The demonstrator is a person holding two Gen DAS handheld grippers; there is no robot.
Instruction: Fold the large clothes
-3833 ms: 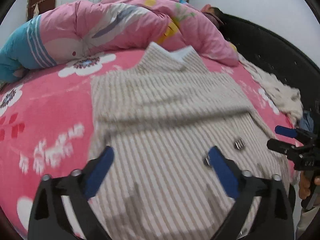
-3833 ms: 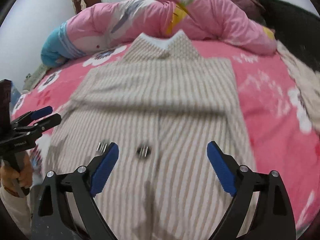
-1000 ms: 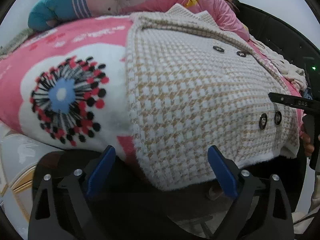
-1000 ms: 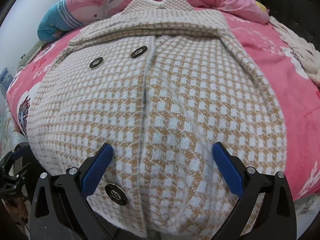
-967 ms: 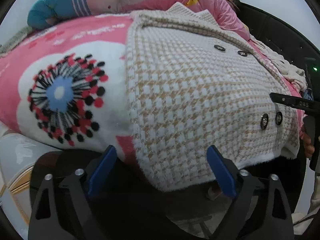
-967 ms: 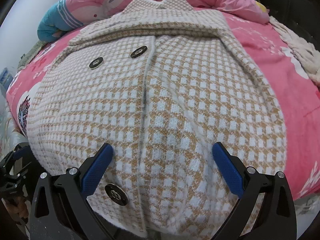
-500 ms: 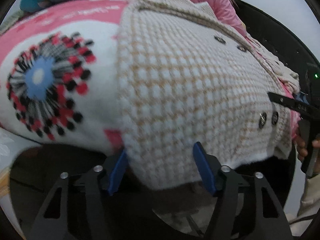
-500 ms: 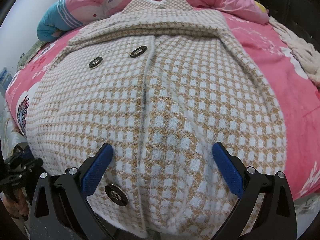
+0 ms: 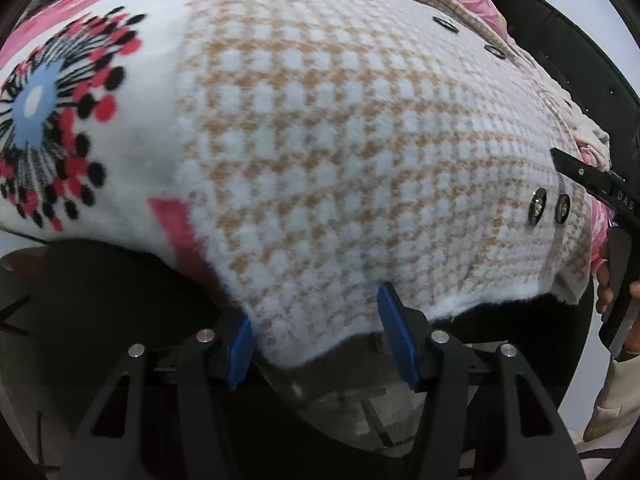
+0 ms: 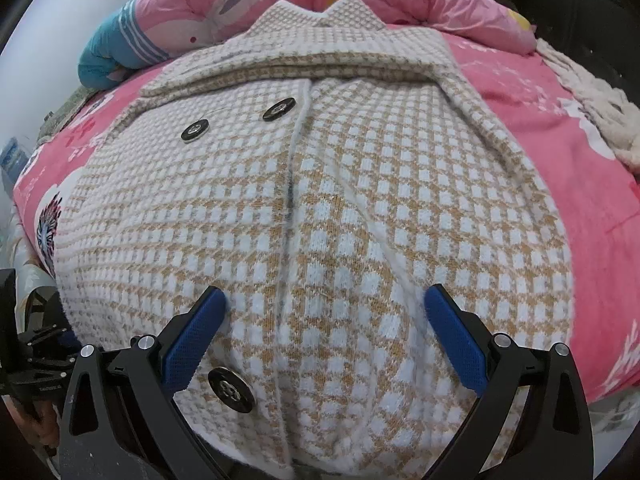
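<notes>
A beige and white checked knit coat [image 10: 320, 208] with black buttons lies flat on the pink bed, collar at the far end, hem hanging over the near edge. In the left wrist view the coat's [image 9: 340, 152] lower left corner sits between the blue pads of my left gripper [image 9: 320, 334], whose jaws are partly closed around the hem. My right gripper [image 10: 324, 336] is open, its pads astride the hem near the lowest button [image 10: 231, 389]. The right gripper also shows in the left wrist view [image 9: 600, 192], at the right edge.
A pink floral blanket [image 9: 72, 92] covers the bed. A rolled pink and blue quilt [image 10: 192, 20] lies behind the collar. A cream knit garment [image 10: 592, 108] lies at the far right. A dark bed frame [image 9: 580, 80] runs along the right side.
My left gripper has moved in onto the coat's corner and its jaws have narrowed around the hem. My right gripper has stayed still and open.
</notes>
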